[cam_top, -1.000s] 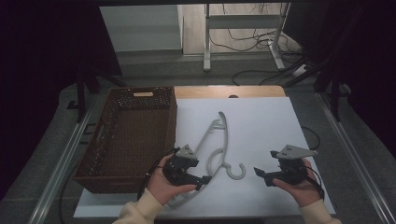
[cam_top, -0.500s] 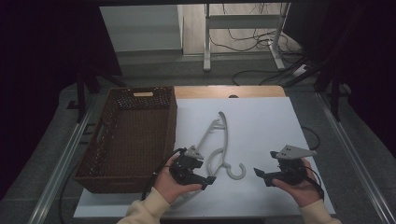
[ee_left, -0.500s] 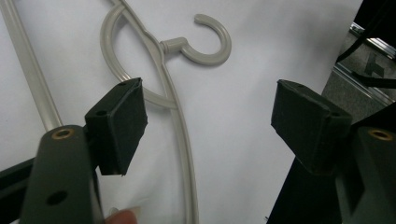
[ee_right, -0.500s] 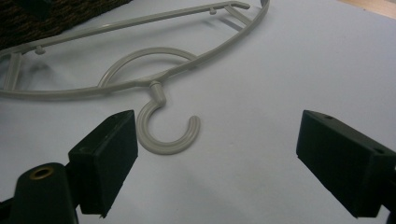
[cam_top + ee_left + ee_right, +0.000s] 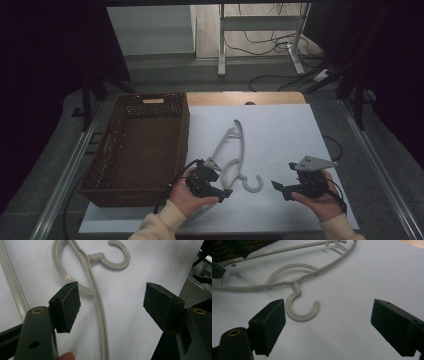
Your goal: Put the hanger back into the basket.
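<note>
A grey plastic hanger (image 5: 235, 150) lies flat on the white sheet (image 5: 280, 130), its hook (image 5: 253, 185) toward the near edge. My left gripper (image 5: 220, 186) sits low over the hanger's near arm, just left of the hook. In the left gripper view the gripper (image 5: 112, 301) is open, and the hanger's arm (image 5: 98, 312) runs between the jaws near the left pad, untouched. Its jaws have just been closing a little. My right gripper (image 5: 278, 188) rests right of the hook, open, with bare sheet between the jaws (image 5: 332, 322) and the hook (image 5: 299, 312) just ahead.
A dark brown woven basket (image 5: 120, 175) stands along the left side of the table, close to the hanger's far arm. Metal rails run along both table sides. A desk frame (image 5: 260, 40) and cables lie on the floor beyond.
My left gripper has shifted a little to the right and down toward the hanger's near arm. The right gripper and the hanger have stayed where they were.
</note>
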{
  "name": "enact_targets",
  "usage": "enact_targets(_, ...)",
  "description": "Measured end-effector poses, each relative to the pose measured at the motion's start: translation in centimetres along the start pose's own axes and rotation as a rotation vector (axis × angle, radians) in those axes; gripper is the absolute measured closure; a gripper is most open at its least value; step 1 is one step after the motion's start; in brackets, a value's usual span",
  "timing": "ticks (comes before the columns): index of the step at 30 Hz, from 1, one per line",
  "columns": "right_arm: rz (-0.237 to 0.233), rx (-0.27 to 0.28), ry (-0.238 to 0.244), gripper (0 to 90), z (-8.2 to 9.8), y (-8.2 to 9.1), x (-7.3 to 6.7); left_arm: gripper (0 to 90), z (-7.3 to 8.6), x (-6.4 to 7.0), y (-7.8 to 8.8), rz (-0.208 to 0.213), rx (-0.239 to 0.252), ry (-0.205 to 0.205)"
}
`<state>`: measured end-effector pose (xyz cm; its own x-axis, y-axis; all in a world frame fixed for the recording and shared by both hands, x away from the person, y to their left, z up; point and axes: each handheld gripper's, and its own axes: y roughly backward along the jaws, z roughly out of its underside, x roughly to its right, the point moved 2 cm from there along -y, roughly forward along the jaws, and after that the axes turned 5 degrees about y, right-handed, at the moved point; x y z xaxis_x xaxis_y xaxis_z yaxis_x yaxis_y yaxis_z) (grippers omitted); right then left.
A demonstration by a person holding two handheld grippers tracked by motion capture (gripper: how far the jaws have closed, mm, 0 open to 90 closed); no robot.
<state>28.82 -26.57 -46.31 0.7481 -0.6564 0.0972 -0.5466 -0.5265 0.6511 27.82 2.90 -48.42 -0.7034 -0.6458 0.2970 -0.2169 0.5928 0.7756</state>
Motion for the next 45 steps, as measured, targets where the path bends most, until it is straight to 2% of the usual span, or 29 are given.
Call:
enact_targets(12,-0.003,-0.003,0.007,12.3,0.0,-0.1,0.0,31.8,0.6,-0.4,-1.3,0.026,-0.042,0.031)
enact_targets(23,0.004,-0.003,-0.001,12.3,0.0,0.1,0.1,35.5,0.9,-0.5,-3.2,0.023,-0.097,0.066)
enact_targets(30,0.001,-0.006,0.001,12.2,0.1,0.0,0.1,41.4,0.7,-0.8,-4.1,0.035,-0.121,0.081)
enact_targets(35,0.002,-0.005,0.0,12.2,0.1,0.0,0.2,46.4,0.6,-1.0,-4.6,0.031,-0.128,0.101)
enact_targets(39,0.002,-0.004,0.004,12.2,0.1,0.0,0.2,50.3,0.4,-1.0,-4.7,0.033,-0.13,0.102)
enact_targets(45,0.002,-0.005,0.003,12.2,0.1,0.0,0.2,54.7,0.4,-0.8,-4.8,0.001,-0.13,0.094)
